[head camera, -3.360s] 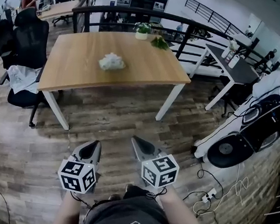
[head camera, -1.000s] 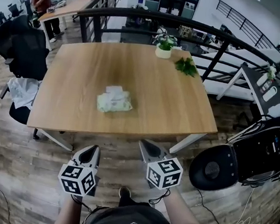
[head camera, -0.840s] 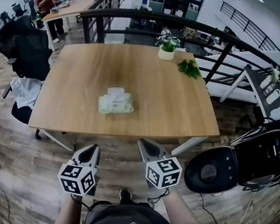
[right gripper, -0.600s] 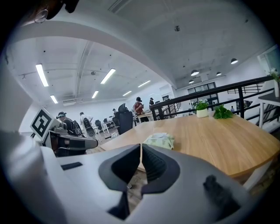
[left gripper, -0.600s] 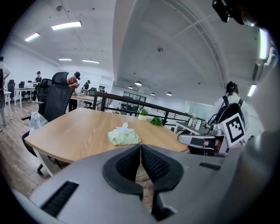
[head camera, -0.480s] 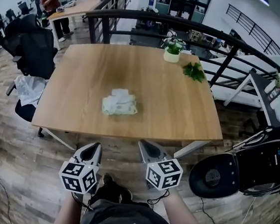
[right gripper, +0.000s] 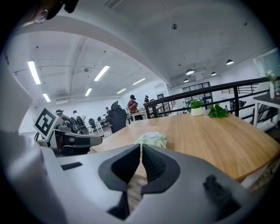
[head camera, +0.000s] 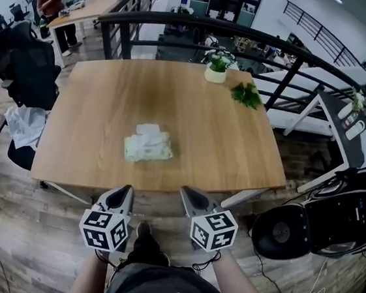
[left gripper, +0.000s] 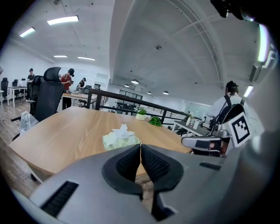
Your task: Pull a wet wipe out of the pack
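Observation:
A pale green wet wipe pack (head camera: 147, 146) lies near the middle of the wooden table (head camera: 90, 158), with a white wipe sticking up from its top. The same pack (left gripper: 121, 137) shows ahead in the left gripper view, and the pack (right gripper: 152, 139) lies ahead in the right gripper view too. My left gripper (head camera: 125, 191) hangs shut and empty just short of the table's near edge. My right gripper (head camera: 185, 193) is beside it, also shut and empty. Both point toward the table, well short of the pack.
A small potted plant (head camera: 216, 66) and a green leafy sprig (head camera: 245, 94) sit at the table's far side. A black railing (head camera: 203, 25) runs behind it. A dark office chair (head camera: 23, 65) stands left, a black round stool (head camera: 283, 233) right. People sit at desks (head camera: 87, 7) far left.
The table has drawn closer to both grippers, its near edge now almost at their tips. Both grippers stay shut and side by side.

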{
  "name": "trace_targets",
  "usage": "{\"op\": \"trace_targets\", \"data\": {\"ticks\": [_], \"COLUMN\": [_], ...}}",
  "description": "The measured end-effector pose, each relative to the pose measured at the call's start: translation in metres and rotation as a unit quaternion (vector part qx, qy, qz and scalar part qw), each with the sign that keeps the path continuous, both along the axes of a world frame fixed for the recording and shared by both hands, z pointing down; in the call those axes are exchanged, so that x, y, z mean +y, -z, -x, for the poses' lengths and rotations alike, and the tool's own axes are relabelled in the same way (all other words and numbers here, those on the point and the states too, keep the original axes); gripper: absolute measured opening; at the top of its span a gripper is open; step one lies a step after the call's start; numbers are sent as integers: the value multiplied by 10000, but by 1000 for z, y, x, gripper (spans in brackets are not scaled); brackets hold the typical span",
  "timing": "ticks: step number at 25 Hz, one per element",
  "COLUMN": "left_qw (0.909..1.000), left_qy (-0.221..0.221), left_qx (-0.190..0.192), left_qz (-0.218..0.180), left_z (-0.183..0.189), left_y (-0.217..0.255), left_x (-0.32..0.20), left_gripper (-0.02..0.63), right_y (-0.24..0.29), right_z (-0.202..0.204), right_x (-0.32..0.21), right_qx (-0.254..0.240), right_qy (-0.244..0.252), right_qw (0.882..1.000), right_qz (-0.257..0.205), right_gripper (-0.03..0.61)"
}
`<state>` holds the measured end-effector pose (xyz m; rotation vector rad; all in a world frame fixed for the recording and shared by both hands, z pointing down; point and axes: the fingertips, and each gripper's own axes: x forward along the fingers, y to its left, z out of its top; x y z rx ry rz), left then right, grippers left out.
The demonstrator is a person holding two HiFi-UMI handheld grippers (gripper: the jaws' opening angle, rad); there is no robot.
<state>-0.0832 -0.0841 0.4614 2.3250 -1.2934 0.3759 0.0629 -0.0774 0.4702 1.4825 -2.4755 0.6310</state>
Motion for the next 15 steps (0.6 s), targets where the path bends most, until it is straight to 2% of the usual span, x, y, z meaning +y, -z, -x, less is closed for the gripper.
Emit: {"op": "trace_targets", "data": {"ticks": [15], "left_qw": [9992], "left_qy": [-362], "left_qx": [-50], "left_qz": [131], "left_z": [8], "left_y": [-19], "left_x": [-115], "left_gripper": [17], "right_y": [-20], "right_z": [15], "right_x": [-109], "right_qx": [320], "right_qy": [-134], "right_qw": [9991], "right_qz": [262], "right_gripper": [27]}}
